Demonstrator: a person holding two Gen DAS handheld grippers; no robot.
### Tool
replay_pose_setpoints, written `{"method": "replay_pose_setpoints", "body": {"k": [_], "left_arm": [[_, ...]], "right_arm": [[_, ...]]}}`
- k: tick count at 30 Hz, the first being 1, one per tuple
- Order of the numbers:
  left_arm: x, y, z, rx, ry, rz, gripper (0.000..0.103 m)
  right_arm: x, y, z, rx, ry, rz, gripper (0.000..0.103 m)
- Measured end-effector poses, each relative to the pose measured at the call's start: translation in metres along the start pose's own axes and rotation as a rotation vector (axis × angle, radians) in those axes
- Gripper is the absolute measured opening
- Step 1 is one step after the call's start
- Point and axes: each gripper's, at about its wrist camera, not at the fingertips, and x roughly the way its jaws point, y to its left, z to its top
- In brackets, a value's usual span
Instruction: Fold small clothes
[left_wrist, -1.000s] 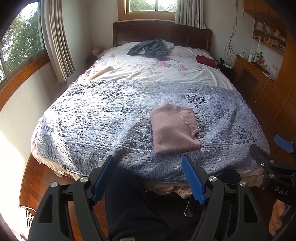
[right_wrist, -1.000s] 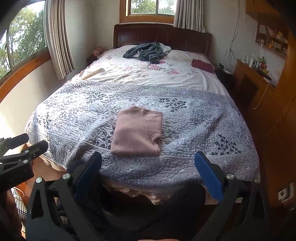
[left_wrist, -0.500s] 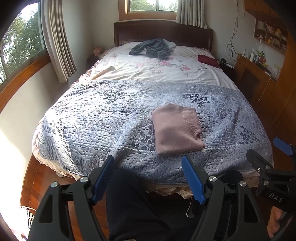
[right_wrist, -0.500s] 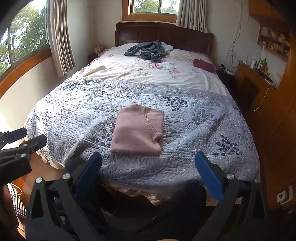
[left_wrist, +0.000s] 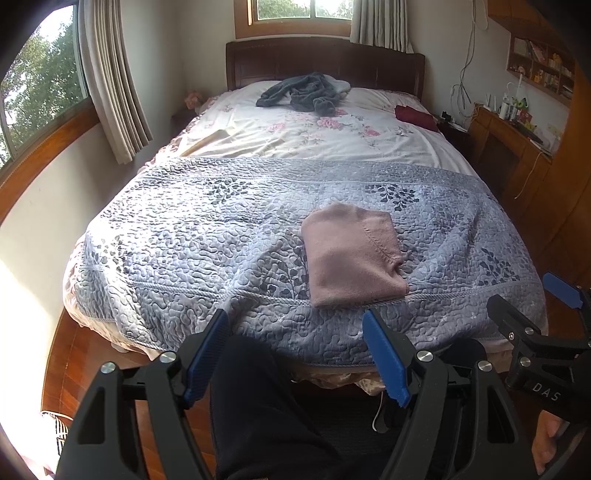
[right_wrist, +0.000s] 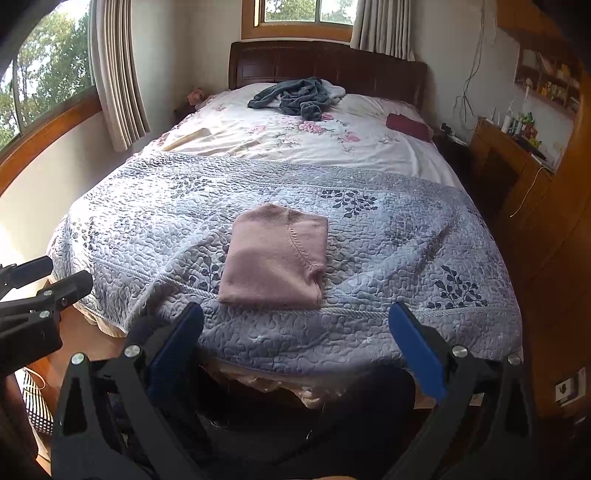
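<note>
Folded garment at rest; both tools withdrawn and empty.

The quilted bedspread (left_wrist: 192, 236) is flat. The pink garment (right_wrist: 275, 256) lies on it near the foot edge, folded to a compact rectangle, edges roughly square. Left gripper (left_wrist: 295, 354) and right gripper (right_wrist: 291, 343) hang off the foot of the bed, jaws spread, gripping nothing. Judgement: fold appears complete; any correction should pinch only loose corners.
</note>
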Motion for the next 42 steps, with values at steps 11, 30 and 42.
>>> {"method": "replay_pose_setpoints", "body": {"k": [11, 30, 42], "left_arm": [[0.0059, -0.0014, 0.0034, 0.009, 0.010, -0.007, 0.075], [0.0056, 0.0019, 0.0034, 0.010, 0.007, -0.005, 0.075], [0.0015, 0.0036, 0.0021, 0.002, -0.003, -0.002, 0.075]], "right_arm": [[0.0052, -0.0037, 0.0022, 0.006, 0.005, -0.006, 0.100], [0.0066, -0.0041, 0.0027, 0.008, 0.004, -0.005, 0.100], [0.0022, -0.0016, 0.0027, 0.003, -0.001, 0.001, 0.100]]}}
